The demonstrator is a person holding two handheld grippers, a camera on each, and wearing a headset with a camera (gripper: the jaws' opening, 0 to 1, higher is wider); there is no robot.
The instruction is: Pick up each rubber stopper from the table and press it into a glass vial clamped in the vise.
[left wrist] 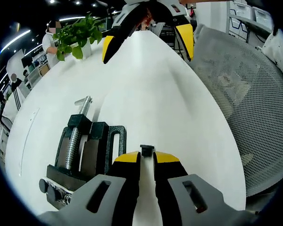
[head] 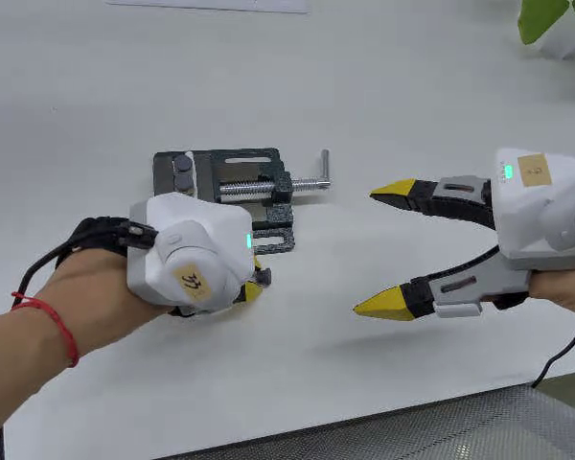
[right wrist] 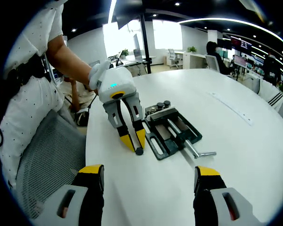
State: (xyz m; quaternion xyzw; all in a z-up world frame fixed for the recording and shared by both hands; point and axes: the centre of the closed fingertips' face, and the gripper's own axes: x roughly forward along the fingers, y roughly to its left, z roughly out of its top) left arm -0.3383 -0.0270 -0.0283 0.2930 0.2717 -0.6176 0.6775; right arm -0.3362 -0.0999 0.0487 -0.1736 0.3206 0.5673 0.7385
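A small dark rubber stopper (left wrist: 146,149) sits pinched between the yellow tips of my left gripper (left wrist: 146,156), low over the white table just in front of the vise. The black vise (head: 232,192) lies flat with its screw handle (head: 311,182) pointing right. Two dark round tops (head: 183,172) stand at its left end; whether they are vials I cannot tell. In the right gripper view the left gripper (right wrist: 134,140) holds the stopper (right wrist: 139,151) beside the vise (right wrist: 172,129). My right gripper (head: 388,247) hovers to the right of the vise, open and holding nothing.
A grey mesh chair (head: 441,431) sits past the table's near edge. Green plant leaves (head: 546,17) show at the far right corner, and a paper sheet (head: 211,4) lies at the far edge. White tabletop (head: 364,86) spreads around the vise.
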